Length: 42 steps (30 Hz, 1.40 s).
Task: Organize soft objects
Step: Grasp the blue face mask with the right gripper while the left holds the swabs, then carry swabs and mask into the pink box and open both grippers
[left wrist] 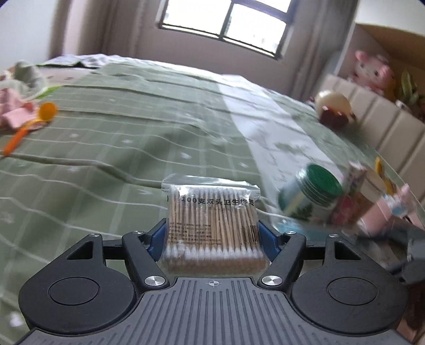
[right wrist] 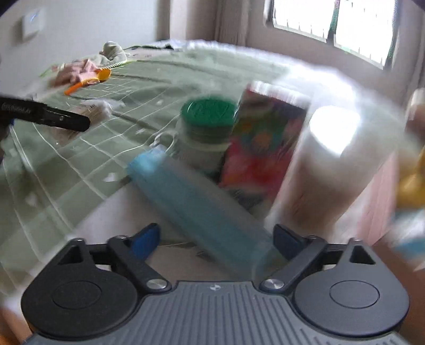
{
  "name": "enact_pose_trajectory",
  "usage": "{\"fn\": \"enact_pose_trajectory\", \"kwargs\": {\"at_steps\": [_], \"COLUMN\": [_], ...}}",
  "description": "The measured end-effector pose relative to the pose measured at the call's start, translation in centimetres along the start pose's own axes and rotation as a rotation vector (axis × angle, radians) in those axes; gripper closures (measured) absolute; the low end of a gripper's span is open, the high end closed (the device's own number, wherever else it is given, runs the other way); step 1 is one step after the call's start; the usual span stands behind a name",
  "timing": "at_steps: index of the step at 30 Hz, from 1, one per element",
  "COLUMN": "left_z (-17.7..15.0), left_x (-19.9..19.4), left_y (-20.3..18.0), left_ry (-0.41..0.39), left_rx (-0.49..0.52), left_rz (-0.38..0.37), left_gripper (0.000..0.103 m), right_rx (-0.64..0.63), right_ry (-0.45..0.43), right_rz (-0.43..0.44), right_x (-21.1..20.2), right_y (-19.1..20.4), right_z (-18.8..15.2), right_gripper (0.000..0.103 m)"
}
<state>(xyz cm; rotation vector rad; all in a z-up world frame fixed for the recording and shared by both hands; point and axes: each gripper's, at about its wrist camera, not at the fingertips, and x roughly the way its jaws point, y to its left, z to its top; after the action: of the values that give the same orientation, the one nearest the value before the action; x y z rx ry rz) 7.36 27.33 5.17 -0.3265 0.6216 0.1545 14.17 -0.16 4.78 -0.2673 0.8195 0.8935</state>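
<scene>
cotton swab packet (left wrist: 212,225), a clear bag of wooden-stemmed swabs, stands upright between the blue fingers (left wrist: 156,233) of the left gripper (left wrist: 213,234), pads pressing both its sides; it is gripped above the bed (left wrist: 132,138). right gripper (right wrist: 216,238) has its fingers (right wrist: 146,242) spread wide, with a blue soft pack (right wrist: 191,196) lying slantwise between them; that view is blurred, and whether the pads touch it cannot be told. just beyond the blue pack, at the bed's near corner, a green-lidded jar (right wrist: 204,127) stands beside a colourful box (right wrist: 263,143) and a white roll (right wrist: 318,159), close together. green checked cover spreads over the bed. farther off on it lie an orange spoon (left wrist: 29,124) and pink cloth (left wrist: 13,111), touching. a round cream-coloured toy (left wrist: 334,108) sits near the padded headboard (left wrist: 377,122); a pink plush (left wrist: 372,71) rests on the ledge above. window (left wrist: 225,24) at the far wall.
</scene>
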Motion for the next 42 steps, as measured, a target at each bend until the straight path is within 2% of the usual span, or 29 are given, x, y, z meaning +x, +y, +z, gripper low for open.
{"fn": "enact_pose_trajectory", "kwargs": {"at_steps": [2, 4, 9, 13, 16, 18, 19, 20, 24, 28, 32, 34, 37, 40, 42], "left_z": [0.1, 0.2, -0.4, -1.1, -1.3, -1.2, -1.0, -0.7, 2.8, 8.2, 13.4, 15.1, 15.9, 15.0, 13.5], "left_x": [-0.7, -0.8, -0.4, -0.1, -0.2, -0.3, -0.3, -0.3, -0.1, -0.3, 0.1, 1.1, 3.1, 5.5, 7.7], "left_y": [1.2, 2.1, 2.9, 2.4, 2.0, 1.9, 2.0, 2.0, 1.5, -1.0, -6.5, -10.8, -17.1, -24.0, -28.0], "left_ry": [-0.013, -0.011, -0.001, 0.009, 0.016, 0.016, 0.015, 0.012, -0.039, -0.139, -0.215, -0.220, -0.181, -0.119, -0.059], "left_rx": [-0.025, -0.047, -0.085, -0.084, -0.072, -0.062, -0.058, -0.054, -0.013, 0.056, 0.127, 0.189, 0.252, 0.302, 0.296], "left_rz": [0.013, 0.018, 0.002, -0.029, -0.036, -0.032, -0.028, -0.024, -0.014, -0.006, -0.074, -0.147, -0.268, -0.395, -0.488], "left_gripper": [0.028, 0.028, 0.028, 0.028, 0.028, 0.028, 0.028, 0.028, 0.028, 0.028, 0.028, 0.028, 0.028, 0.028, 0.028], "right_rx": [-0.023, -0.128, -0.404, -0.426, -0.404, -0.367, -0.352, -0.341, -0.288, -0.163, -0.066, -0.031, 0.044, 0.169, 0.249], "right_ry": [0.002, -0.028, -0.127, -0.115, -0.031, -0.008, -0.001, -0.001, -0.085, -0.228, -0.359, -0.396, -0.429, -0.441, -0.414], "right_rz": [0.086, 0.084, -0.110, -0.214, -0.208, -0.185, -0.180, -0.177, -0.122, -0.099, -0.199, -0.278, -0.385, -0.428, -0.447], "right_x": [-1.0, -2.4, -3.4, -0.3, 2.4, 2.9, 2.7, 2.3, -1.5, -7.1, -12.7, -15.6, -19.6, -22.0, -21.9], "right_y": [2.1, 4.6, 8.6, 8.9, 8.4, 8.0, 7.9, 7.8, 7.5, 3.9, -2.4, -5.6, -10.9, -16.4, -19.6], "right_z": [-0.6, -1.1, -1.5, 0.6, 1.4, 1.9, 2.4, 2.9, 7.1, 13.3, 16.3, 16.0, 13.9, 10.4, 7.6], "right_gripper": [0.016, 0.016, 0.018, 0.027, 0.046, 0.070, 0.079, 0.098, 0.099, 0.099, 0.099, 0.099, 0.099, 0.099, 0.099]}}
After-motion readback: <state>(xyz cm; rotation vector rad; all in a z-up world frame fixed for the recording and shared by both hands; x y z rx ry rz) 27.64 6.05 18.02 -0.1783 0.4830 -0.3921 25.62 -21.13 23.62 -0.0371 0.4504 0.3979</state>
